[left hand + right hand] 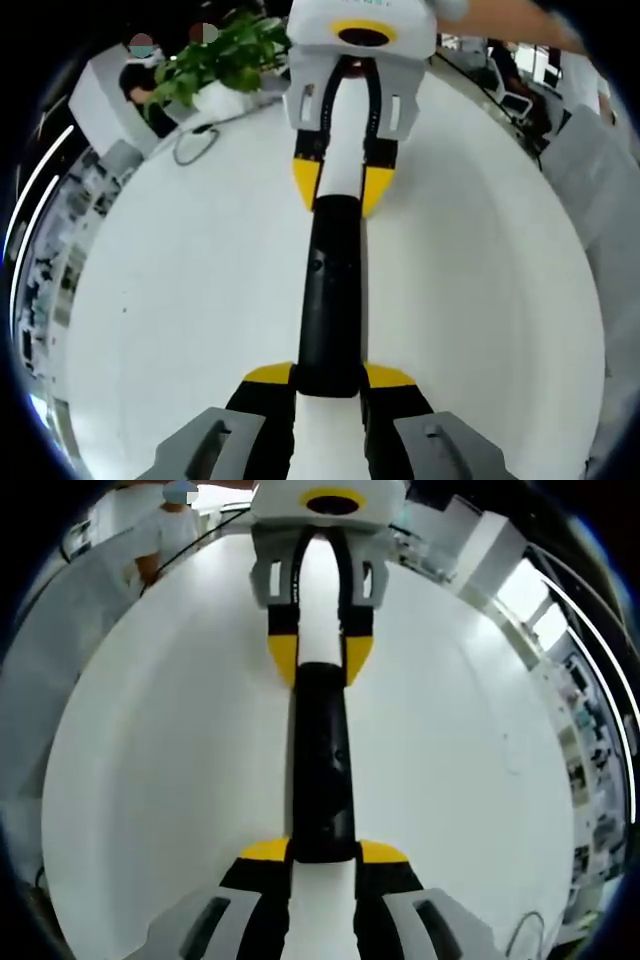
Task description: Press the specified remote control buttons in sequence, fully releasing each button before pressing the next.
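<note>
A long slim remote control [332, 290], black along its middle and white at both ends, is held level above the white table [170, 300]. My left gripper [330, 378] is shut on its near end, yellow fingertips [268, 375] pressed to either side. The right gripper [340, 185] faces me from the far side and is shut on the other end. In the right gripper view the same remote [322, 760] runs from my right gripper [325, 852] up to the left gripper [320, 655]. I cannot make out any buttons on the remote.
A potted green plant [225, 55] and a looped cable [195, 145] lie at the table's far left in the left gripper view. A seated person [140, 75] is behind them. Another person [175, 525] stands beyond the table [150, 760] in the right gripper view.
</note>
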Demonstrator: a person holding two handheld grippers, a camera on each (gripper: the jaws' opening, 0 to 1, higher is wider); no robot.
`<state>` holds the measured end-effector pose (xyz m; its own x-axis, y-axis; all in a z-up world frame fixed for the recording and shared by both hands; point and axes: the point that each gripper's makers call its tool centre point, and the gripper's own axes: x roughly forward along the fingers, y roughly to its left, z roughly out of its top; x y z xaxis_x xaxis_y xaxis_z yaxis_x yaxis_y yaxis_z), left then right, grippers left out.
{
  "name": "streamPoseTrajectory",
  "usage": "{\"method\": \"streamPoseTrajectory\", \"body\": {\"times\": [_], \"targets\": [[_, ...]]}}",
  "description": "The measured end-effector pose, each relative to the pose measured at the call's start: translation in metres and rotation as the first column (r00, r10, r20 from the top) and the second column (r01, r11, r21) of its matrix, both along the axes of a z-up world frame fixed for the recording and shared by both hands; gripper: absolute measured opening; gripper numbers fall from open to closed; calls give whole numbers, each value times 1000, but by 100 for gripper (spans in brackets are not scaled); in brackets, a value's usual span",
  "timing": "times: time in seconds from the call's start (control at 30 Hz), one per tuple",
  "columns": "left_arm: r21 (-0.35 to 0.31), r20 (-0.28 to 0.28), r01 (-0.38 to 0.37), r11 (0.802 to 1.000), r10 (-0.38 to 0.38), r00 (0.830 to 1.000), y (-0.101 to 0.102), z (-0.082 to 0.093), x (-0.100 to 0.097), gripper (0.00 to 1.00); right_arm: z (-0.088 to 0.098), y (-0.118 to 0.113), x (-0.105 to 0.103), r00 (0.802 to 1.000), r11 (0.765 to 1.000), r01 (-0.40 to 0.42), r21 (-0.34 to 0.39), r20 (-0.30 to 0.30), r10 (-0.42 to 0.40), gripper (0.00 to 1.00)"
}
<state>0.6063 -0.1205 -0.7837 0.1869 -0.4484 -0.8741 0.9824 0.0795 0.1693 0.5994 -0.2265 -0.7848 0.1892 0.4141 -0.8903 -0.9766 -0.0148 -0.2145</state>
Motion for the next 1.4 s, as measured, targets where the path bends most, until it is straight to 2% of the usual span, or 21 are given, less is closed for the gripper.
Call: {"method": "streamPoseTrajectory", "body": {"times": [0.7, 1.0, 1.13, 1.2, 1.4], "targets": [[16, 9, 15, 1000, -15, 1000, -1, 1, -1, 24, -1, 0, 4, 1000, 1000, 23, 1, -16, -23, 21], [11, 17, -5, 1000, 4, 1000, -3, 2, 1, 26, 2, -3, 4, 1000, 1000, 28, -4, -14, -28, 21], [15, 35, -8, 1000, 8, 999, -3, 2, 4, 28, 4, -5, 9, 999, 999, 51, -3, 17, -51, 25], [11, 43, -8, 1000, 8, 999, -3, 2, 4, 28, 2, -5, 5, 999, 999, 48, 3, 1, -48, 21], [-11, 42, -43, 999, 43, 998, -2, 2, 6, 29, 3, -6, 7, 997, 998, 59, 9, 47, -60, 23]]}}
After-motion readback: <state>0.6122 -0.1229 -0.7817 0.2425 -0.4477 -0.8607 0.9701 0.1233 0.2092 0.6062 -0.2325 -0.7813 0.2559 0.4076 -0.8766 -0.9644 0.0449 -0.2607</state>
